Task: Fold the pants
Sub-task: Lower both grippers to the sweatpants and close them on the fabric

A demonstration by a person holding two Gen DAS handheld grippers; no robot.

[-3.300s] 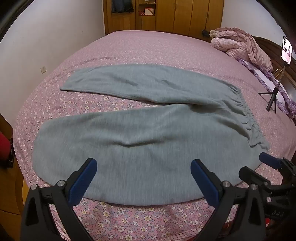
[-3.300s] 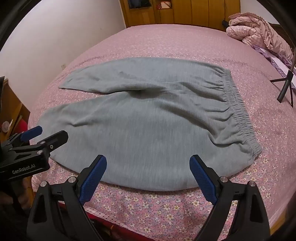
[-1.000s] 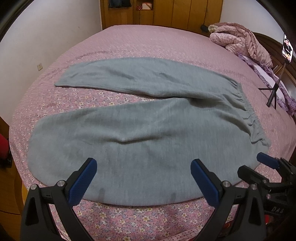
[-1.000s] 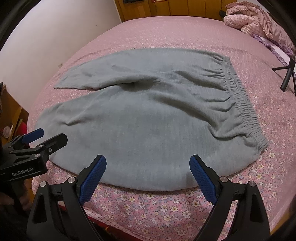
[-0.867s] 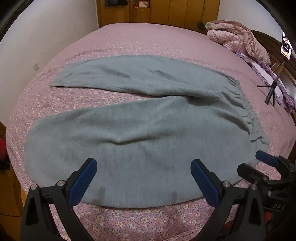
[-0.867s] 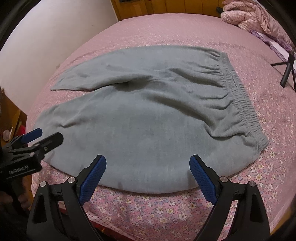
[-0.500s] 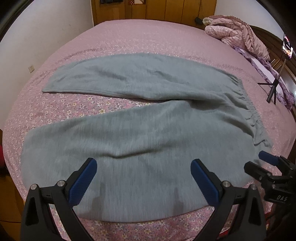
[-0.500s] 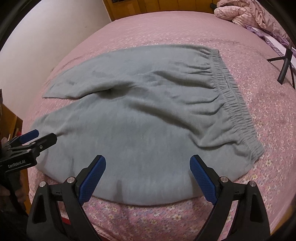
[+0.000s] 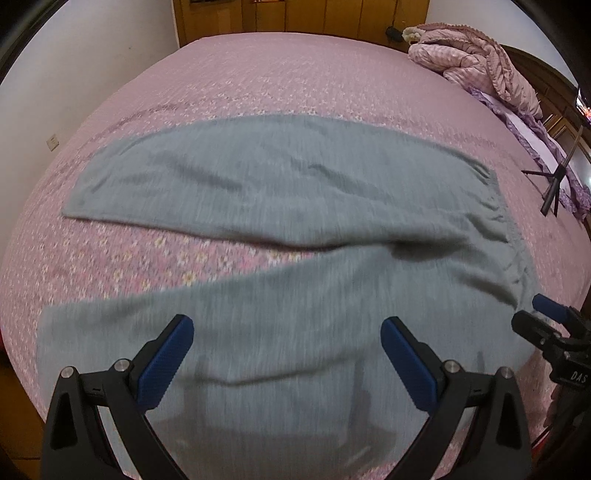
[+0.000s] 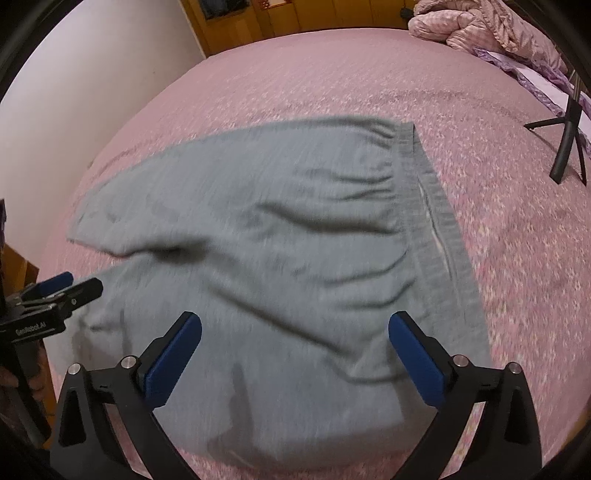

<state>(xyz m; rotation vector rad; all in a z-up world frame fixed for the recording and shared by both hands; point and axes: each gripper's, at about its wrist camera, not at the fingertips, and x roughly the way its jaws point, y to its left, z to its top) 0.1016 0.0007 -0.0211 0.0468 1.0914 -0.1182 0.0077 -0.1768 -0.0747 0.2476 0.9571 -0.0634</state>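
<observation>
Grey sweatpants (image 9: 295, 206), centre frame, on bed (image 9: 295, 81): soft, limp, light. Grasp the near leg's edge. My left hand-held gripper (image 9: 286, 328) released; right hand-held gripper (image 10: 293, 328) opening, empty.

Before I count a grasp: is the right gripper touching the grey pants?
Cannot tell. In the right wrist view the right gripper, jaws opening, has nothing between them, but whether its tips touch the grey pants is unclear.

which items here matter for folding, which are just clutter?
Job:
- grey knit pants, spread flat on the pink floral bedspread
- left tongs, open
- right tongs, jaws opening, nothing between them

Lying about:
- crumpled pink quilted blanket
- black tripod
- wooden wardrobe
</observation>
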